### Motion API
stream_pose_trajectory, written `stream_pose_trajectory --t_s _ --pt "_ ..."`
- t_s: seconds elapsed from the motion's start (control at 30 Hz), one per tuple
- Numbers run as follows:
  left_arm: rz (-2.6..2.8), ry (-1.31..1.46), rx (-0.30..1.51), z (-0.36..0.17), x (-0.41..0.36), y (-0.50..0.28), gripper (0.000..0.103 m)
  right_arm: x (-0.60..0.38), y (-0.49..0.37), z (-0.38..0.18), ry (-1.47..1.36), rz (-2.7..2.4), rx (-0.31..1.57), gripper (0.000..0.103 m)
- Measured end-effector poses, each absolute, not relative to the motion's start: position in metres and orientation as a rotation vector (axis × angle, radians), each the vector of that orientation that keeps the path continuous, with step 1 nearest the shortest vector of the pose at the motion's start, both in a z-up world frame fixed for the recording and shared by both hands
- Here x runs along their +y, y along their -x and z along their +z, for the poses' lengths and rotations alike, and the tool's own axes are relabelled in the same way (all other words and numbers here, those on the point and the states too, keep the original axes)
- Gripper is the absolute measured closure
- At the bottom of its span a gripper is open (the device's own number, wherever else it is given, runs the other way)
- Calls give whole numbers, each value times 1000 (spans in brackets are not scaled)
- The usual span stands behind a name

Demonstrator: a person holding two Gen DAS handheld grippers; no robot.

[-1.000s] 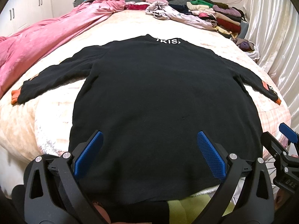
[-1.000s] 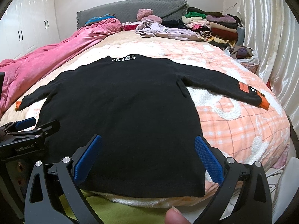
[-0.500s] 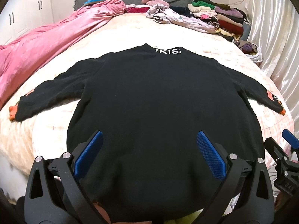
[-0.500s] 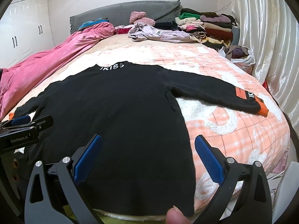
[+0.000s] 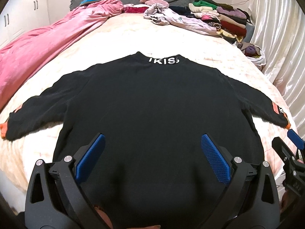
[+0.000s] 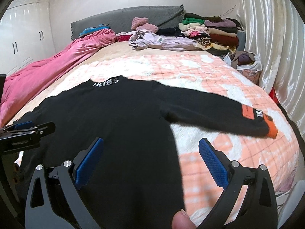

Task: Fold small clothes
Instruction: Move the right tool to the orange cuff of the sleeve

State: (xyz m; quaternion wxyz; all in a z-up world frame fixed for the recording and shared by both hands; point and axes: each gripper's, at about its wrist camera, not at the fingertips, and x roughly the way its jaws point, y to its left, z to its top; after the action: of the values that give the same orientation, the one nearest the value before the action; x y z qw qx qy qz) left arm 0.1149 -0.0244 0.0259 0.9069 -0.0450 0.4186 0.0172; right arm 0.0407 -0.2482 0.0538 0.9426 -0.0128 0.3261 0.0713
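Observation:
A black long-sleeved sweater with white letters at the collar lies flat on the bed, both sleeves spread out, orange cuffs at the ends. My left gripper hovers open over its lower middle, nothing between the blue pads. In the right wrist view the same sweater fills the left half, its right sleeve stretching across the peach blanket. My right gripper is open above the sweater's lower right side edge. Each gripper shows at the edge of the other's view. The hem is hidden below the frames.
A pink duvet runs along the bed's left side. Loose and stacked clothes sit near the grey headboard. A bag of clothes and a white curtain line the right. White wardrobe doors stand at left.
Both grippers have moved forward and lower over the sweater, so its hem and the green cloth below it have dropped out of view. The jaws have stayed open.

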Motion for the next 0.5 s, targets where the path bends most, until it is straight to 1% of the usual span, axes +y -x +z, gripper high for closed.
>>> stream_pose_trajectory --t_s 0.5 --pt "-7 61 877 28 -42 -176 9 -308 -112 53 -2 -75 677 4"
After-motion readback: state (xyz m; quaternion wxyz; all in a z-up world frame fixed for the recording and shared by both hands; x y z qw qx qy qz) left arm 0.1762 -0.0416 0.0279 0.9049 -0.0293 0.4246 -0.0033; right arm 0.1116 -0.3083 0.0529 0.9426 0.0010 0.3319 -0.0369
